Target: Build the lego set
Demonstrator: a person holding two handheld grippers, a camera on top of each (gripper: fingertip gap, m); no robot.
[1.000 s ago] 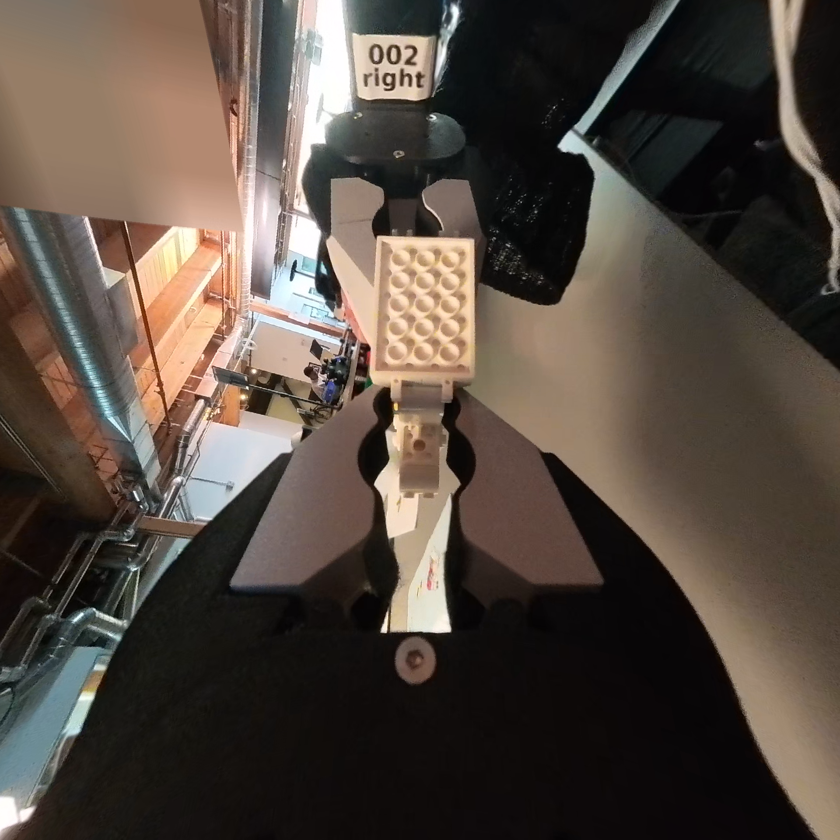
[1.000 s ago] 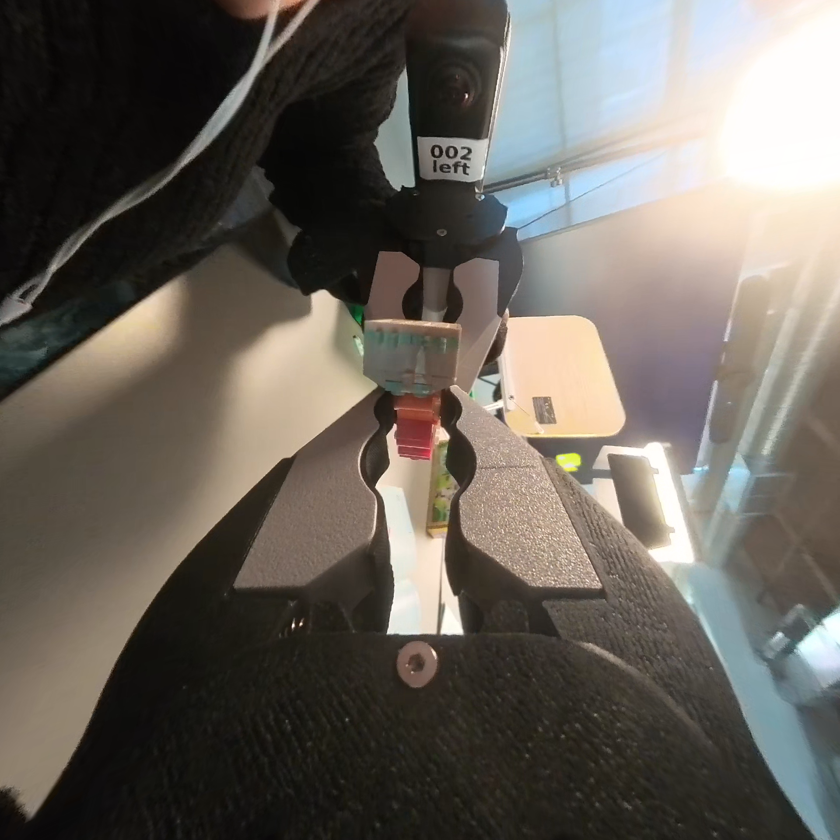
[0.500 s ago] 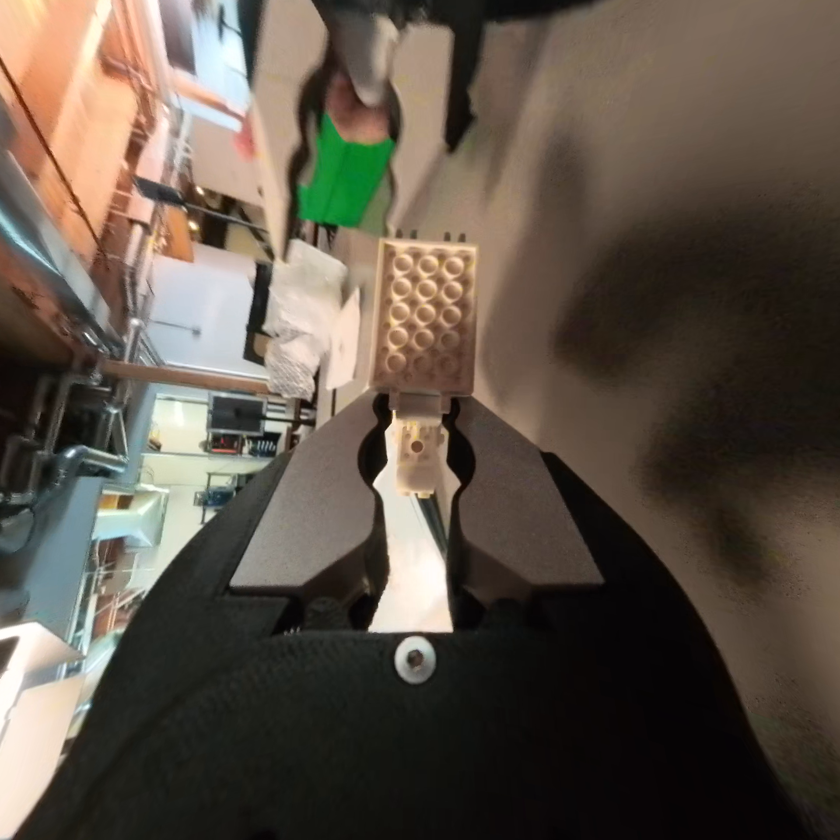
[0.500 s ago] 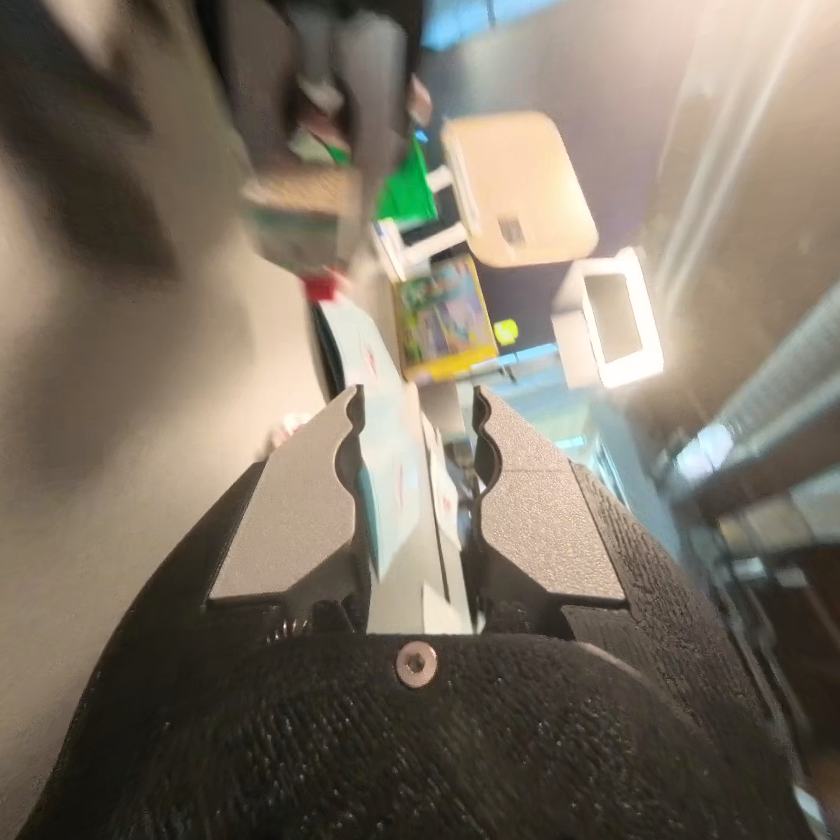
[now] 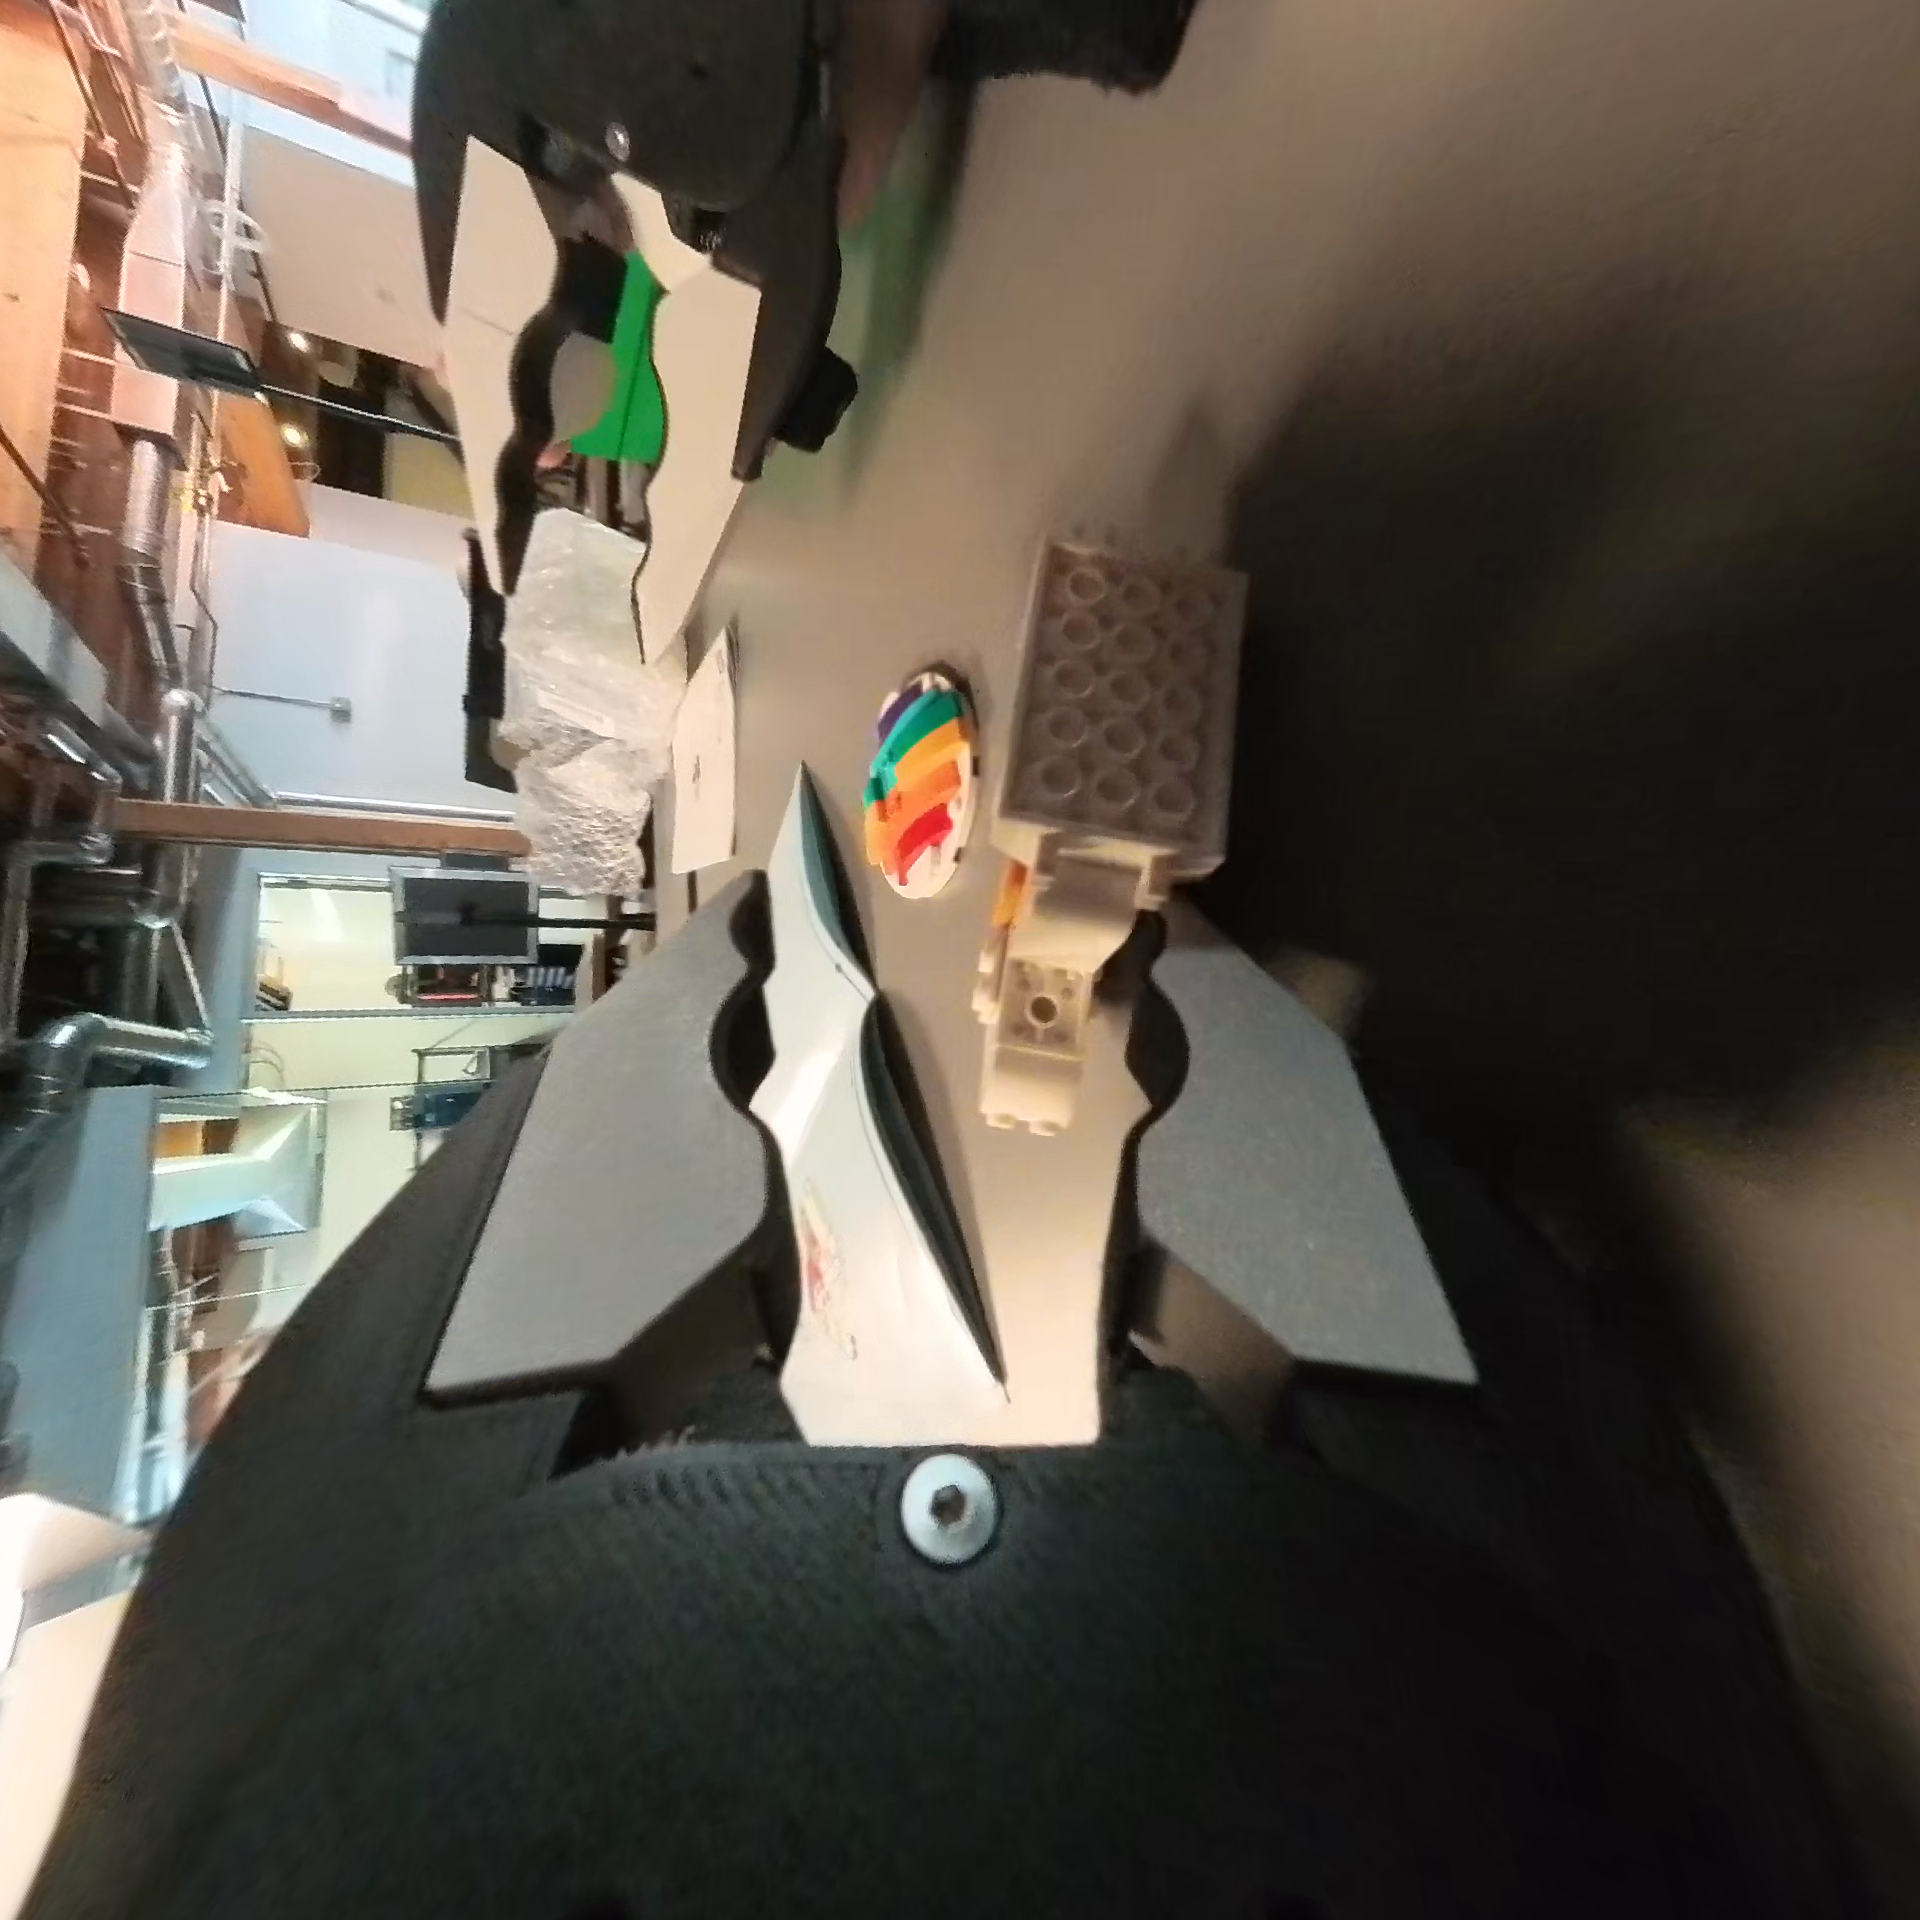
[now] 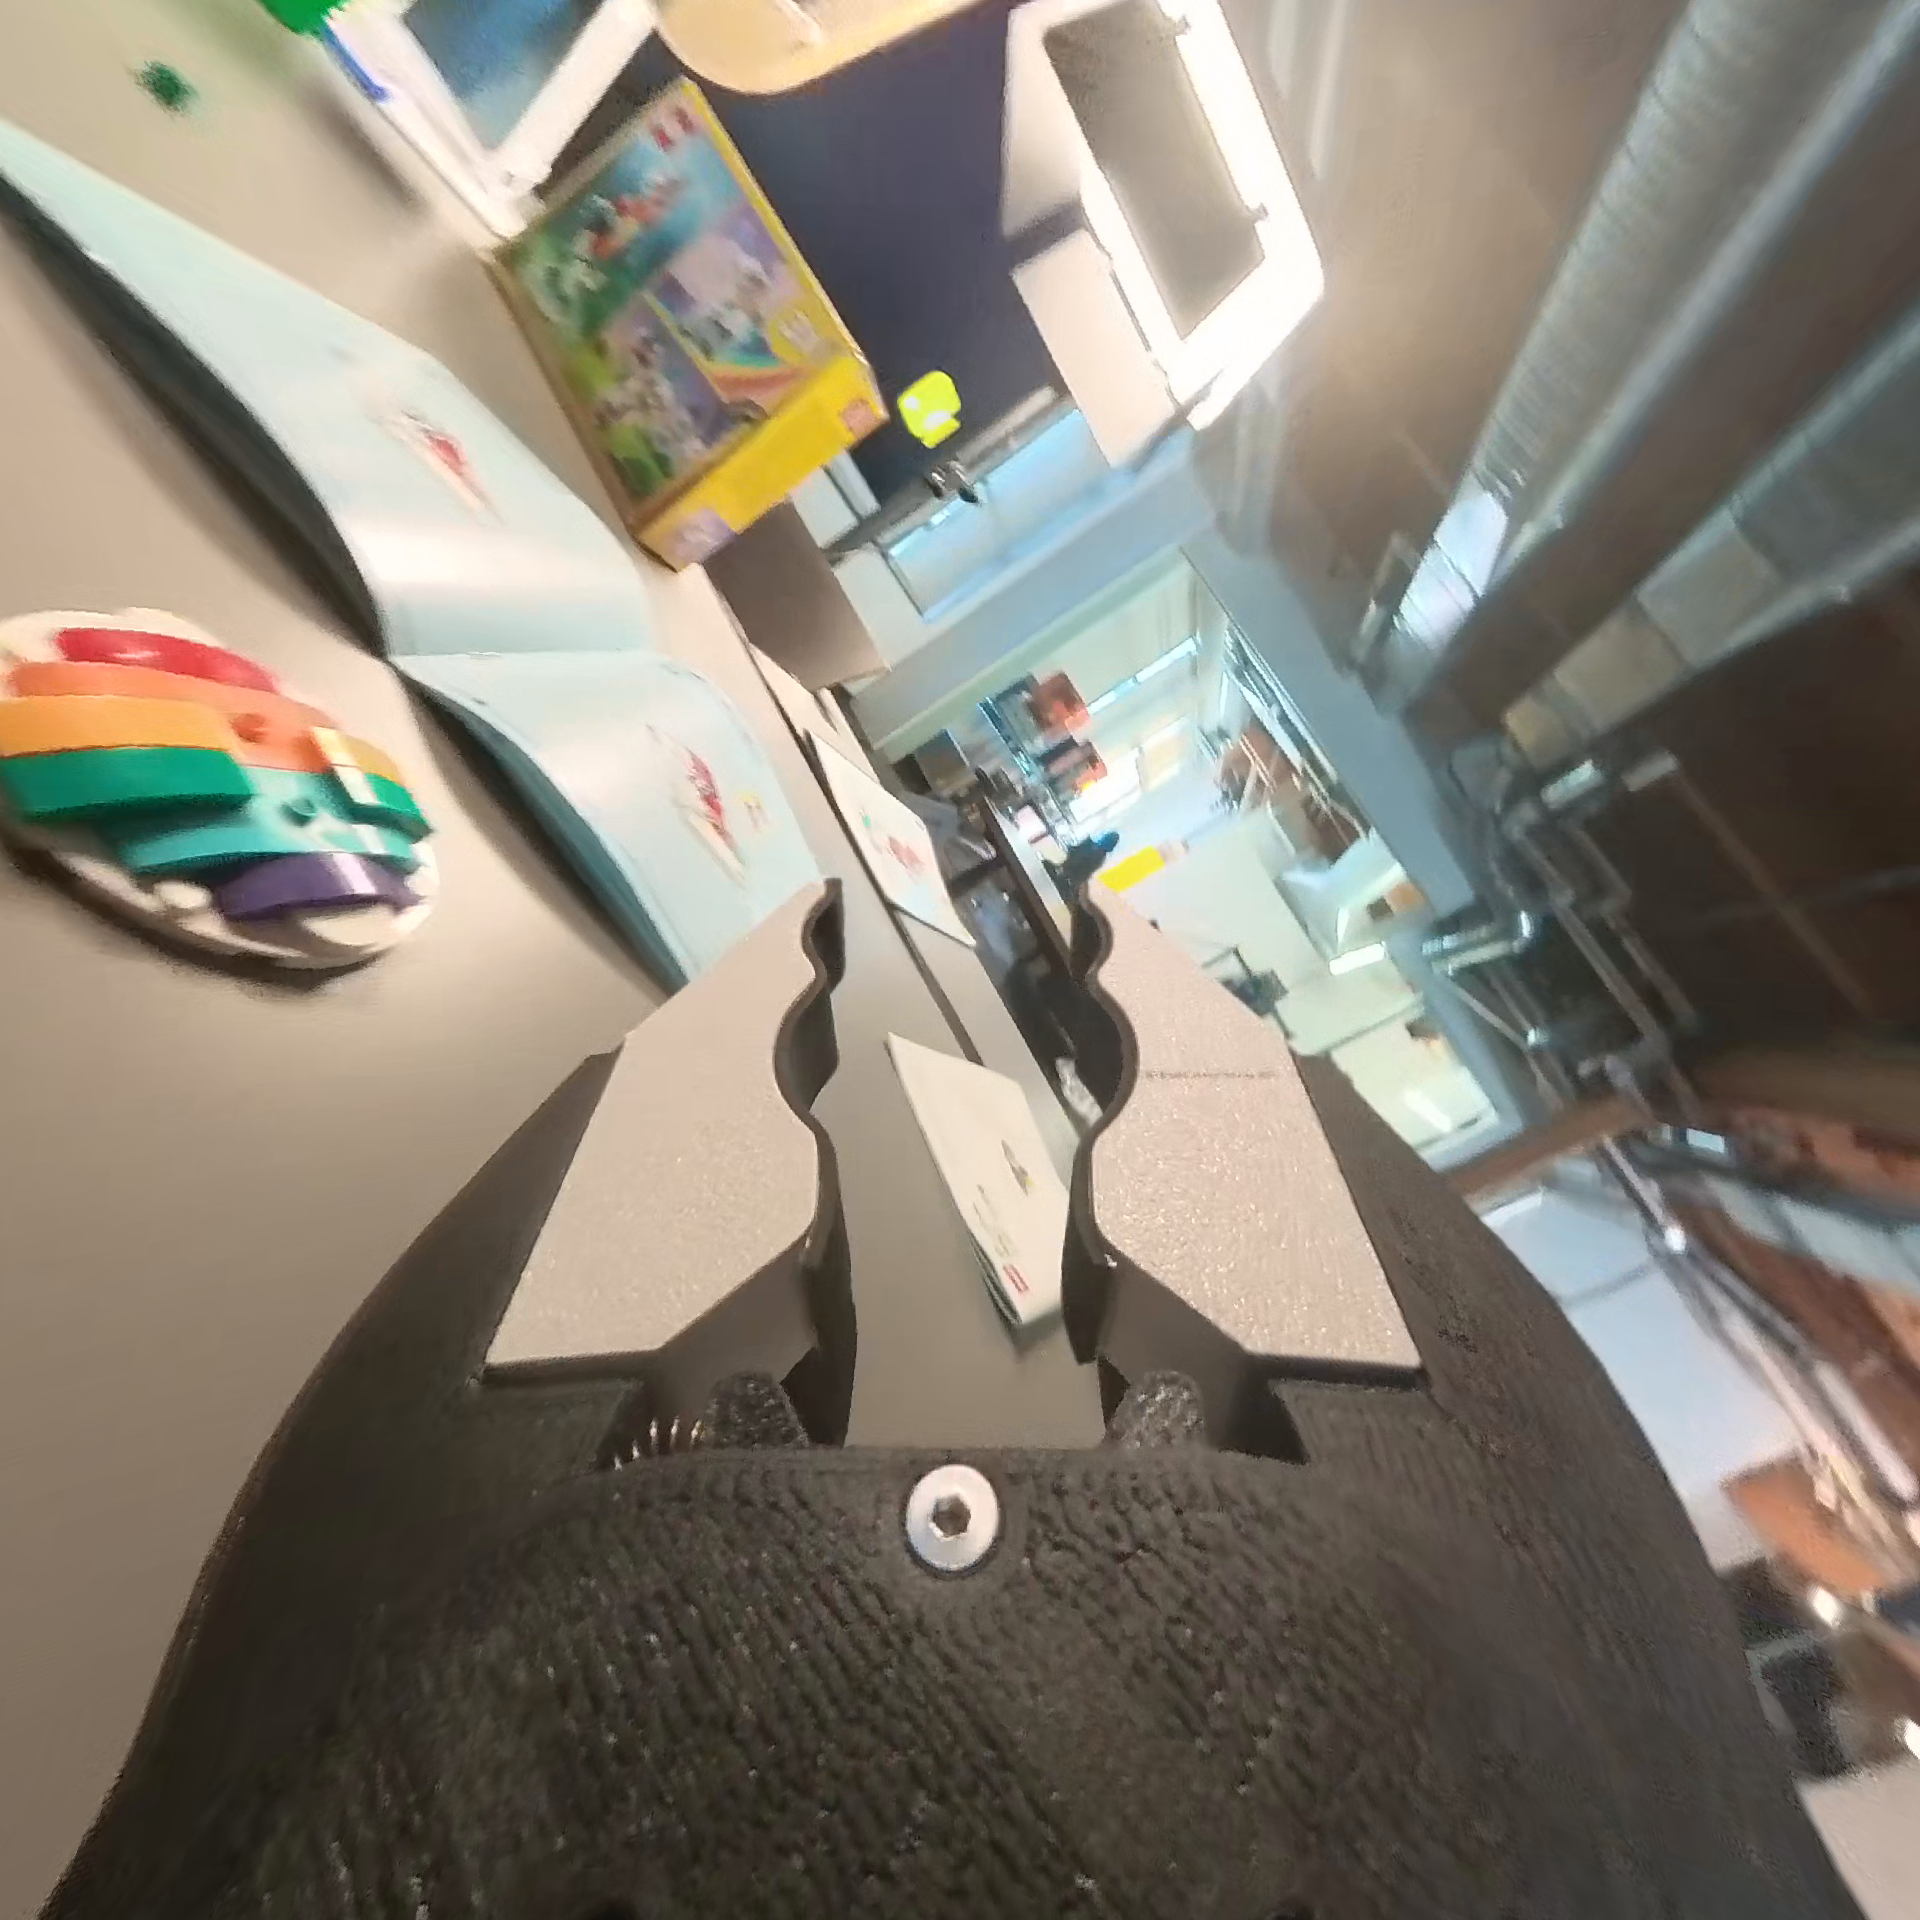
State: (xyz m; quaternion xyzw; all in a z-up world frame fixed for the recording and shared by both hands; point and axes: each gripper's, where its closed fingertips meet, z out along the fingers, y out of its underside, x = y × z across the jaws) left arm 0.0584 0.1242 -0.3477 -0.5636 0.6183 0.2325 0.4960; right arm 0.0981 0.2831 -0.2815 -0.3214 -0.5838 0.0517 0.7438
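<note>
My left gripper (image 5: 951, 914) is open wide. The white lego assembly (image 5: 1117, 717), a studded plate on a narrow white stem (image 5: 1039, 1023), lies on the grey table (image 5: 1091, 312) between my fingers, close to the right-hand finger (image 5: 1247, 1122); the left-hand finger stands well clear of it. A round white disc with rainbow arches (image 5: 920, 795) lies just beside it and also shows in the right wrist view (image 6: 208, 790). My right gripper (image 6: 961, 899) is open and empty over the table; it also shows in the left wrist view (image 5: 577, 561), farther back.
An open instruction booklet (image 5: 831, 1039) (image 6: 468, 499) lies next to the disc. A yellow lego box (image 6: 686, 312) stands behind it. A leaflet (image 6: 977, 1143) lies ahead of my right gripper. Clear plastic bags (image 5: 582, 707) and a green plate (image 5: 623, 384) sit farther back.
The two grippers held the assembly in the air between them. The right one let go first and drew away. My left gripper swung down to the table, opened and released the white assembly.
</note>
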